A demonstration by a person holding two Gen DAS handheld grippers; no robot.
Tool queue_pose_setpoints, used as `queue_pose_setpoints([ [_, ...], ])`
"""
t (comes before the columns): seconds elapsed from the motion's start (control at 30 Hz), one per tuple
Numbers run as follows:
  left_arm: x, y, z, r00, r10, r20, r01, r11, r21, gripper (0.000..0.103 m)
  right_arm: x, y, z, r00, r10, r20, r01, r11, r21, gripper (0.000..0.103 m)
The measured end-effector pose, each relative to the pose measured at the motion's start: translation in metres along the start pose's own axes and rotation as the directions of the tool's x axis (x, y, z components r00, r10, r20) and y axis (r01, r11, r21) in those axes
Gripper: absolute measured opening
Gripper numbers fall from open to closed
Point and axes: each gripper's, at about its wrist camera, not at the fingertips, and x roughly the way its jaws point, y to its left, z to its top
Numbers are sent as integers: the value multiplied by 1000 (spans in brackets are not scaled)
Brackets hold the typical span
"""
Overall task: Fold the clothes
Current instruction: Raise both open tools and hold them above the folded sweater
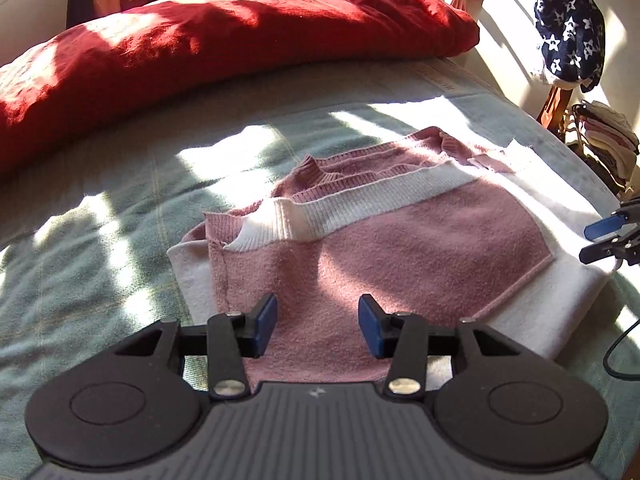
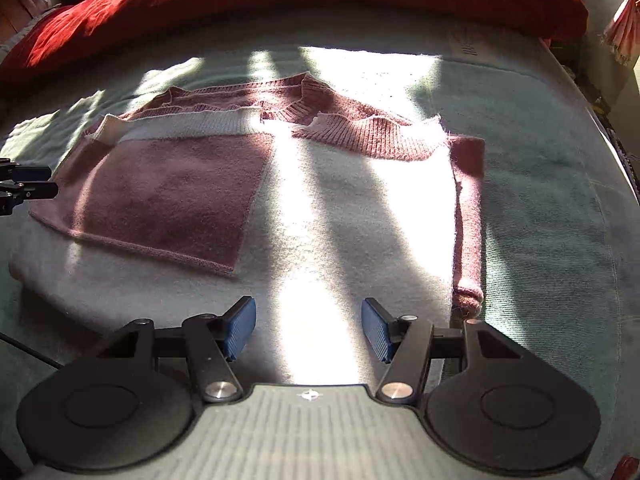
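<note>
Writing on the blanket (image 2: 532, 128) edge too blurred to read; left gripper (image 1: 317, 326) and right gripper (image 2: 308, 330) both gape empty over the sweater (image 2: 320, 216).

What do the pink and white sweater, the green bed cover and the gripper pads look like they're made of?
Pink and white sweater: knitted yarn, likely wool or acrylic; ribbed bands, fuzzy matte face.
Green bed cover: soft woven or brushed fabric, matte, lightly creased; fibre unclear.
Pads of the left gripper: blue, finely ridged, probably rubber or soft plastic, on black, seemingly hard plastic arms. The right gripper looks the same.
</note>
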Motion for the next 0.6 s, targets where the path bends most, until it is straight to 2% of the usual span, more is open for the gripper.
queue_pose_setpoints([
  [0.1, 28, 1, 16, 1000, -18, -11, 18, 1000, -2, 47, -1, 2, 3, 1000, 5, 18, -5, 1000, 3, 63],
  [0.27, 63, 27, 26, 994, 105, -29, -107, 992, -72, 47, -3, 5, 7, 999, 13, 48, -13, 1000, 7, 63],
  [0.33, 58, 31, 31, 992, 125, -13, -125, 987, -97, 47, -3, 1, 8, 999, -5, 50, 5, 1000, 3, 63],
  [0.47, 19, 22, 27, 998, 61, 29, -58, 992, -108, 47, -9, -15, 5, 999, -15, 48, 12, 998, 61, 63],
  [0.6, -9, -4, -10, 1000, -19, -11, 18, 994, -112, 48, -18, -12, -11, 999, 11, 47, -13, 999, 37, 63],
])
